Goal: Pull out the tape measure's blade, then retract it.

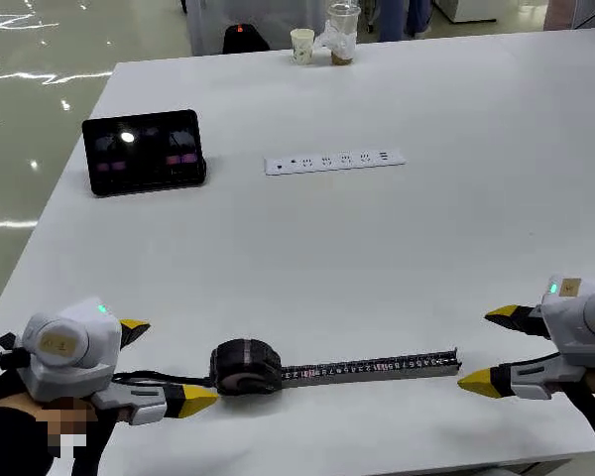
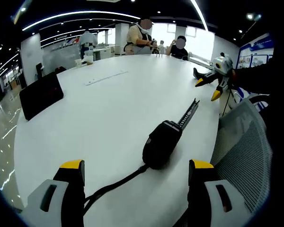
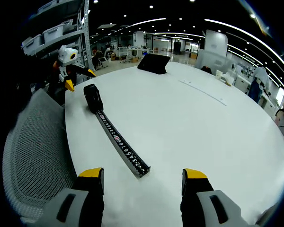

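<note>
Head view, tape measure [image 1: 246,367], blade [image 1: 372,369] out, left gripper view, people [image 2: 136,40] beyond

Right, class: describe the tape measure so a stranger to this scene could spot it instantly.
On the white table's near edge, by the left gripper, lies the tape measure: a dark rounded case. Unlike the tablet and power strip farther back, it has a numbered blade pulled out toward the right gripper.

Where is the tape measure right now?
In the head view, the tape measure lies on the white table near its front edge, just ahead of the left tongs, its blade stretched toward the right tongs.
</note>
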Demonstrator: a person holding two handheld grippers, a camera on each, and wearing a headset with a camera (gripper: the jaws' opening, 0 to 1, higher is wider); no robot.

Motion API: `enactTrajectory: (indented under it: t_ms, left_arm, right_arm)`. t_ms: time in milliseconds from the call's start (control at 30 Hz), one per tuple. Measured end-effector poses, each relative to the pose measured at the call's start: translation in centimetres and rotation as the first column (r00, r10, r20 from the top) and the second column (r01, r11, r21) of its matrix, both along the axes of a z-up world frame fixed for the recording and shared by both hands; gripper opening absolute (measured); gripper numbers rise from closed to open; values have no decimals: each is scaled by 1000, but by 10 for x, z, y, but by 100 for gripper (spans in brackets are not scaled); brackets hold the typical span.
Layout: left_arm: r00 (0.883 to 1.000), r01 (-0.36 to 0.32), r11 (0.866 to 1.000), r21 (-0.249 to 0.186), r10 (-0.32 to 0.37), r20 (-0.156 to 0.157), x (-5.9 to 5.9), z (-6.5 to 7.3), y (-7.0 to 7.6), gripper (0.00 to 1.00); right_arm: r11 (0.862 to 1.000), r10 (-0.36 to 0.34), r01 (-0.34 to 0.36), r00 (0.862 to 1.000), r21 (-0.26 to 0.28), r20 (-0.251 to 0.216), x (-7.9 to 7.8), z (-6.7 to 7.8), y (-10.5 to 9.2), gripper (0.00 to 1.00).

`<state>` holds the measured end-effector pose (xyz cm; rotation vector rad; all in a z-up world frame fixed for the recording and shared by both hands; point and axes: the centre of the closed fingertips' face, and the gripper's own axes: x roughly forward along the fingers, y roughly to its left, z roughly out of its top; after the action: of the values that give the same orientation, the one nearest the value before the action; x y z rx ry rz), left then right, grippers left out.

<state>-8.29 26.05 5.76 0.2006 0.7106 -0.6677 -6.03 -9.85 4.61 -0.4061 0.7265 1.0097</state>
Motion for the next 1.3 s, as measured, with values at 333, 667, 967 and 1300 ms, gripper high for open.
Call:
enactTrajectory:
  t_ms: [333,667,967,1300]
  left_arm:
    - [1000,10,1000,-18,-10,-2,-19,-3,1,99]
    - [999,-53,999,-13,53,1,-27,-7,17,99]
    - [996,-84,996,44,85,-11,-34,-13,29,99]
    - [994,-112,994,3,112,8,-34,-6,35,99]
  right_arm:
    - [1000,-21,21,1000,1,17,-9,-4,-17,79]
    - [996,-82,82,997,33,12,-15,-6,-29,89]
    - [992,-119,118,993,43,14,-15,-7,-43,99]
    - [990,-134,133,991,50,12,-20,-9,-49,99]
